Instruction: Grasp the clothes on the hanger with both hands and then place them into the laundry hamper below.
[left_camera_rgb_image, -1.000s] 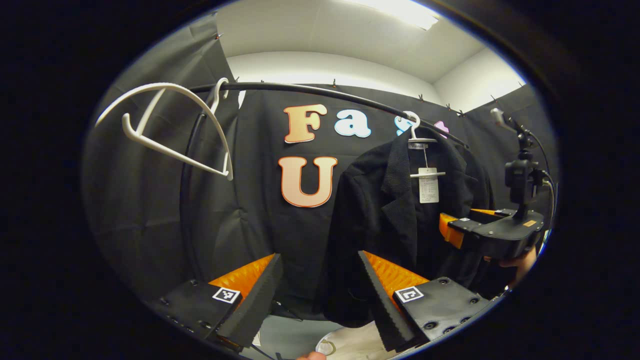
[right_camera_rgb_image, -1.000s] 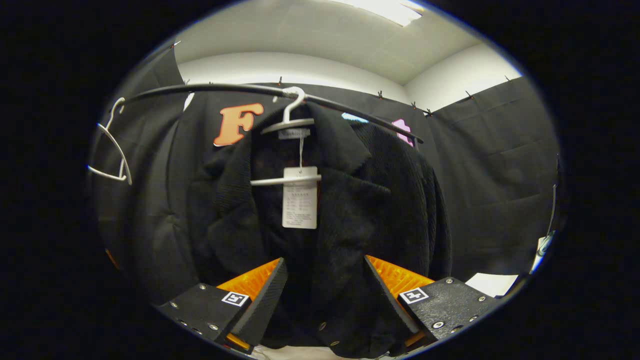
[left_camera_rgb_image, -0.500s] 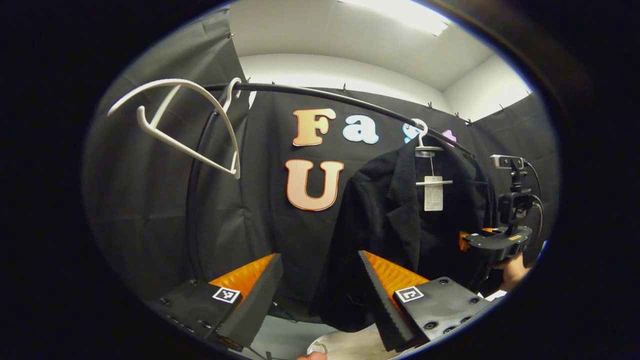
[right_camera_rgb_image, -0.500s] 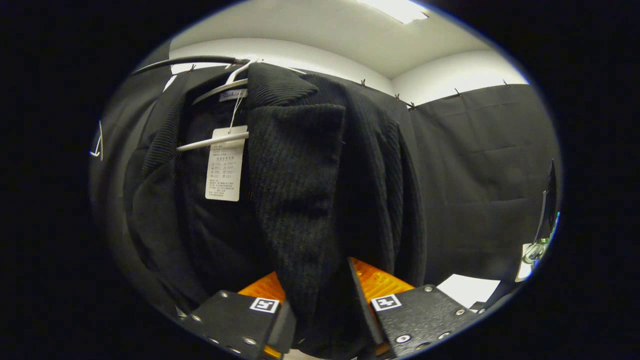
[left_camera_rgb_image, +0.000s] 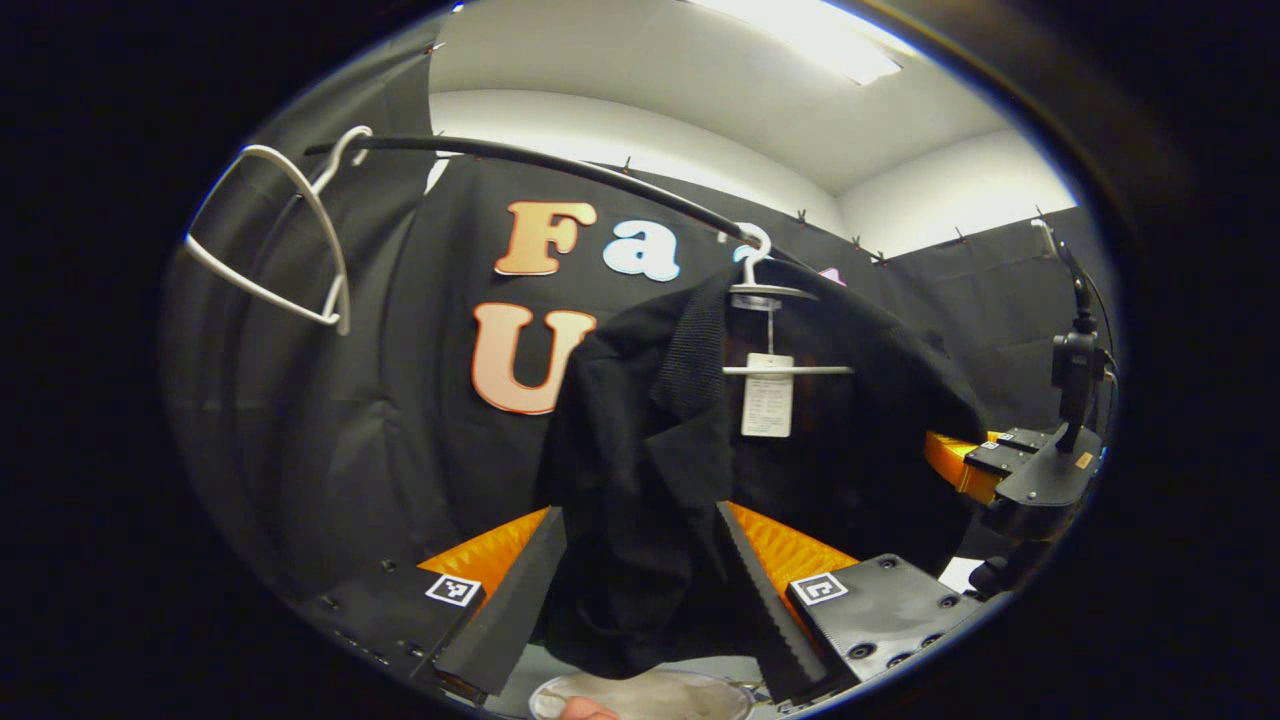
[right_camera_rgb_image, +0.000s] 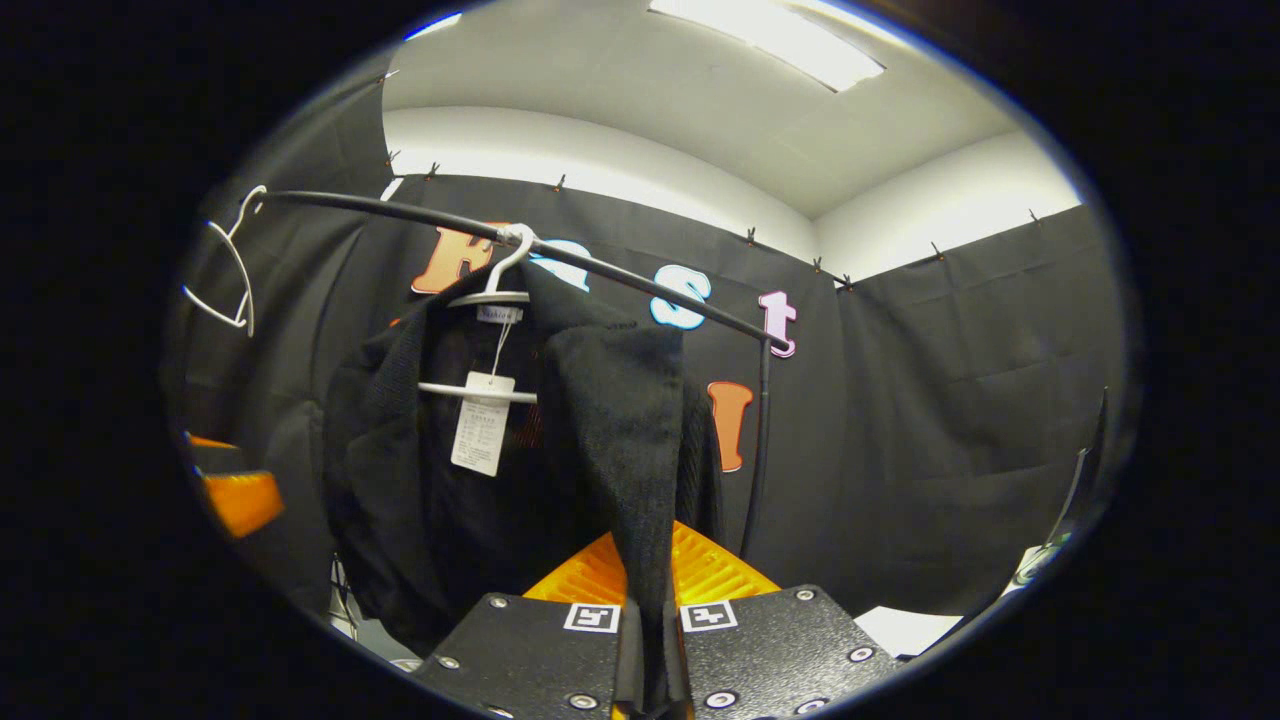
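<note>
The right gripper (right_camera_rgb_image: 650, 640) is clamped on the front edge of the black jacket (right_camera_rgb_image: 610, 440), cloth pinched between both fingers. The left gripper (left_camera_rgb_image: 640, 600) stands wide open, the jacket's other front panel hanging between its fingers, not yet pinched. The jacket hangs on its white hanger (left_camera_rgb_image: 765, 290) on the black rail (left_camera_rgb_image: 560, 170). Judged one grasp made; second grasp, removal and placing in the hamper (left_camera_rgb_image: 640, 695) below remain.

A recording booth, not a home.
Black cloth walls (right_camera_rgb_image: 960, 380) pinned beneath a white ceiling with a strip light (right_camera_rgb_image: 770, 40); a bare clothes rail (left_camera_rgb_image: 560, 170) crosses the upper frame.
</note>
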